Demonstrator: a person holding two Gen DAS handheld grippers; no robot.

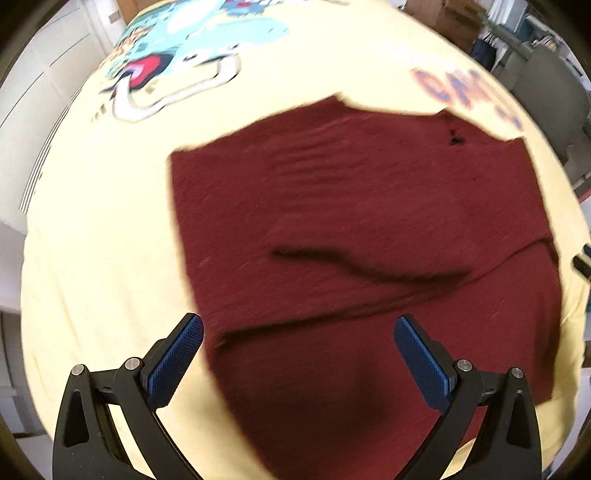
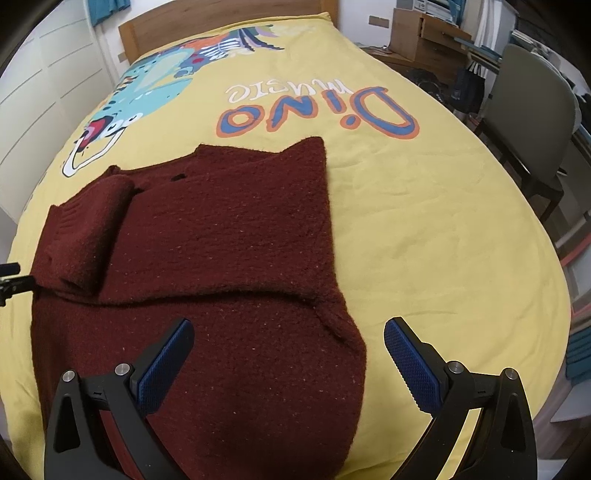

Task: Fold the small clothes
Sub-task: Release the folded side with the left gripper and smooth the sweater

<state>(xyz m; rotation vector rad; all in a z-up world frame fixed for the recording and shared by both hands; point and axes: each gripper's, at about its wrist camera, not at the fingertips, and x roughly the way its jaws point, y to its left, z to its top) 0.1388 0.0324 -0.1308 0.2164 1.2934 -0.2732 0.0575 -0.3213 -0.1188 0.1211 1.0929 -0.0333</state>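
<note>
A dark red knitted sweater (image 2: 207, 236) lies on the yellow bedspread (image 2: 424, 229), its sleeves folded in over the body. It also shows in the left wrist view (image 1: 351, 229), blurred. My left gripper (image 1: 298, 325) is open and empty, hovering over the sweater's near left edge. My right gripper (image 2: 289, 330) is open and empty over the sweater's near right edge; its left finger is above the knit, its right finger above the bedspread. The tip of the left gripper (image 2: 11, 280) shows at the left edge of the right wrist view.
The bedspread carries a dinosaur print (image 2: 147, 92) and "Dino" lettering (image 2: 317, 114). A wooden headboard (image 2: 221, 22) is at the far end. White cupboards (image 2: 44, 92) stand at the left. A grey chair (image 2: 532, 110) and a desk (image 2: 424, 37) stand at the right.
</note>
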